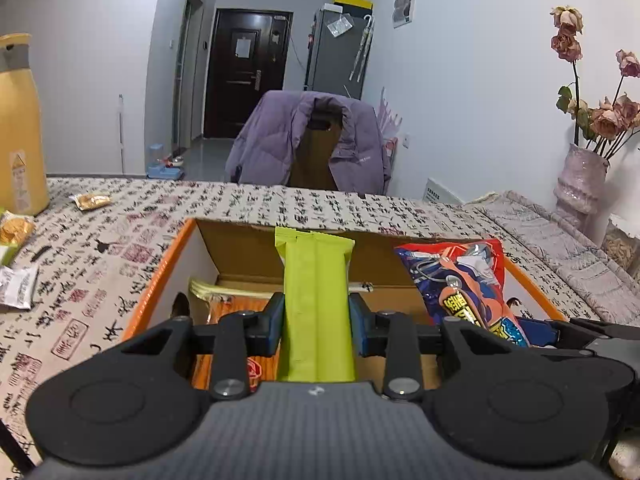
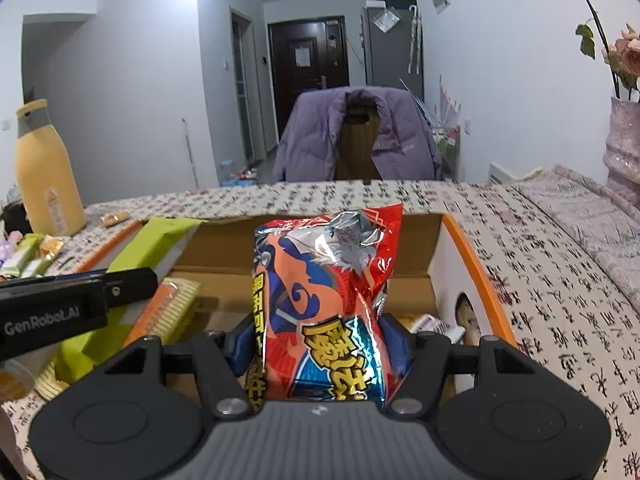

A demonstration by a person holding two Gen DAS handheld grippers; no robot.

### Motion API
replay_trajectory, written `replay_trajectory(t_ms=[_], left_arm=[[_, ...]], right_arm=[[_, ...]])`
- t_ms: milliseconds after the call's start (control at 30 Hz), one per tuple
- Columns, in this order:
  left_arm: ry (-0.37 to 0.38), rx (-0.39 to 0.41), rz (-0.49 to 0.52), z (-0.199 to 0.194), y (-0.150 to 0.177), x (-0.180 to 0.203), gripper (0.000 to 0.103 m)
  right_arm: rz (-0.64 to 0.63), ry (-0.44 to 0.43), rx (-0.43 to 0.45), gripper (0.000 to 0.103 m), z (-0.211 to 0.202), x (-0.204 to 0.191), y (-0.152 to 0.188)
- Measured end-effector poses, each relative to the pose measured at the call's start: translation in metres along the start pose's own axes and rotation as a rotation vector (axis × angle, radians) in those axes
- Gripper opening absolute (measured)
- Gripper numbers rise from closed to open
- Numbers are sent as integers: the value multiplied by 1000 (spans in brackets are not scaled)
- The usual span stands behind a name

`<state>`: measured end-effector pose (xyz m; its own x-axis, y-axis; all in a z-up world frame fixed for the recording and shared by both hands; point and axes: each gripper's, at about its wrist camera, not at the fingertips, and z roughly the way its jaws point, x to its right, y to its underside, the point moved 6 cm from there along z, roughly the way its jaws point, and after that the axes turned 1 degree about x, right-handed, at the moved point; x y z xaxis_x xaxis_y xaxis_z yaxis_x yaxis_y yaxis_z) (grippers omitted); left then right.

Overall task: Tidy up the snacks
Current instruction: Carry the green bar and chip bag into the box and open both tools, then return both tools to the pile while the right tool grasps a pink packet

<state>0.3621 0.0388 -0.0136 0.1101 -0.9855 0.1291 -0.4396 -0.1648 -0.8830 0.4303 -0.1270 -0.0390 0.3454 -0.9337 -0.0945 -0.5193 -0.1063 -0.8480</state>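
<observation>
Left claw [image 1: 316,320], pinching green packet [image 1: 316,280] lengthwise at frame centre over box [image 1: 160,276]; right claw [image 2: 320,344], pinching red bag [image 2: 324,300], alongside, equally near.

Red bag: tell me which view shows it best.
Right wrist view: the red bag fills the centre, clamped in the right gripper over the box. Left wrist view shows it only at the side, partly hidden.

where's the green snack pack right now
In the left wrist view, the green snack pack is clamped in the left gripper over the orange-rimmed box, left of the red bag.
</observation>
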Motion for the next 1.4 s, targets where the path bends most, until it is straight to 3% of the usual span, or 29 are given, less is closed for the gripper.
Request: replay_trajectory(t_ms=[100, 167, 267, 333, 400, 500, 1000, 1400], left_arm=[[9, 1, -14, 1, 1, -5, 35], [13, 7, -20, -1, 1, -7, 38], [-1, 28, -35, -6, -2, -11, 56], [-13, 46, -43, -9, -5, -13, 67], [-24, 74, -49, -14, -8, -14, 88], [-53, 120, -47, -26, -17, -16, 103], [-24, 200, -10, -100, -40, -8, 103], [22, 226, 44, -165, -13, -3, 103]], right_arm=[[-2, 2, -3, 66, 0, 1, 1], [2, 3, 0, 83, -1, 2, 1], [7, 8, 30, 97, -5, 6, 0], [13, 13, 48, 99, -9, 8, -1], [23, 16, 61, 103, -11, 11, -2], [27, 23, 79, 103, -19, 13, -7], [-52, 19, 183, 103, -100, 2, -28], [-74, -10, 226, 103, -169, 3, 5]])
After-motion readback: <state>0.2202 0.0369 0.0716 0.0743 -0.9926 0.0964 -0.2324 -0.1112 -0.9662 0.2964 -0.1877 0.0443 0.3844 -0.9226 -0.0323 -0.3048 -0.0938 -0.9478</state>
